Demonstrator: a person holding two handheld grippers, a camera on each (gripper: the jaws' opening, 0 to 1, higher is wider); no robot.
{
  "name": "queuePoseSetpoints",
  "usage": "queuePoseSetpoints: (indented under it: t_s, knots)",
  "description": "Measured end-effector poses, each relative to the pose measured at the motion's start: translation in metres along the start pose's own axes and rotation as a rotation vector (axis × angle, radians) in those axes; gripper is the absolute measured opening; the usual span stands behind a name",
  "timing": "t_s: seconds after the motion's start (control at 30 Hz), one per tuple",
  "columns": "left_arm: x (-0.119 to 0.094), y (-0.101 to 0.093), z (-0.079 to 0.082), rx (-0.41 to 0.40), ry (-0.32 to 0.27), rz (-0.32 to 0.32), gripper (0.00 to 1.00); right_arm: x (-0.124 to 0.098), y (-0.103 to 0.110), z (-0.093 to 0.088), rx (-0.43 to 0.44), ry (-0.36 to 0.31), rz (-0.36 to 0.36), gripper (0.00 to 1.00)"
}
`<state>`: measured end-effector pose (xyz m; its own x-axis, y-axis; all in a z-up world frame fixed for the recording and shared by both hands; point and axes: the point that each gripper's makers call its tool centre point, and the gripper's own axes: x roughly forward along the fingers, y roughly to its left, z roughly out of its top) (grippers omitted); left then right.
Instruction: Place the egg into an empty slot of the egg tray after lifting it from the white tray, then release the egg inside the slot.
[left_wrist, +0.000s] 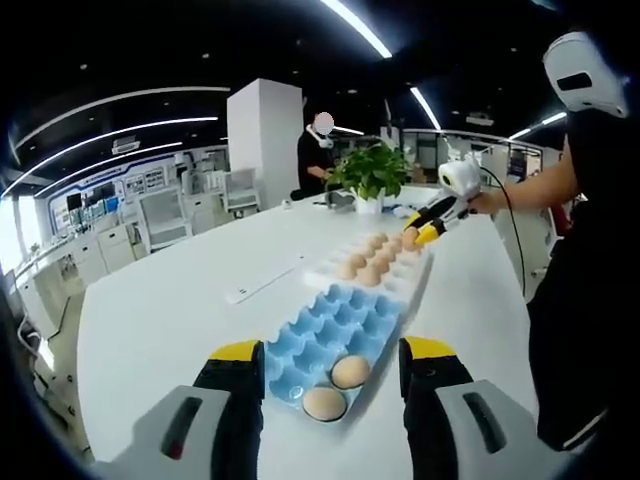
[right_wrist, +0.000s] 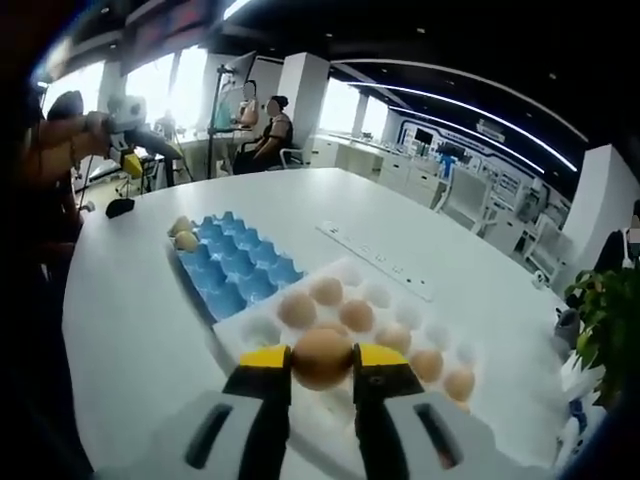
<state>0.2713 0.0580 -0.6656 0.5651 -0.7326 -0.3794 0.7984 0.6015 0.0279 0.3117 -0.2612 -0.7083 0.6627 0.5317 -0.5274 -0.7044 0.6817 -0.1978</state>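
Right gripper view: right tongs (right_wrist: 322, 362) clench an egg (right_wrist: 322, 357); left tongs (left_wrist: 333, 360) gape wide.

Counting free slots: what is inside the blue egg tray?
The blue egg tray holds two eggs at the end nearest the left gripper; its other visible slots are empty. None looks covered.

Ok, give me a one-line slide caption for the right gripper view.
Right gripper shut on an egg just above the white tray, with the blue egg tray beyond.
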Motion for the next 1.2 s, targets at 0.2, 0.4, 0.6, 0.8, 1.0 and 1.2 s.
queuePoseSetpoints:
  t_s: [0.2,0.4,0.6,0.8,1.0,1.2]
  knots:
    - [0.000,0.000,0.000,0.003,0.002,0.001,0.55,0.000,-0.001,0.001,-0.003,-0.004,0.002,0.23]
    - [0.001,0.004,-0.003,0.008,0.007,0.017,0.55,-0.001,0.000,-0.002,-0.005,0.000,0.009,0.23]
    - [0.002,0.006,-0.004,0.023,0.011,0.033,0.55,-0.005,0.001,-0.003,-0.016,-0.001,0.013,0.23]
    - [0.006,0.002,-0.009,0.032,0.032,0.024,0.55,-0.011,0.001,-0.006,-0.016,0.000,0.005,0.23]
    - [0.006,0.004,-0.009,0.034,0.032,0.035,0.55,-0.013,0.003,-0.006,-0.037,0.007,0.014,0.23]
    - [0.007,0.003,-0.012,0.041,0.044,0.032,0.58,-0.011,0.006,-0.002,-0.037,-0.006,0.019,0.23]
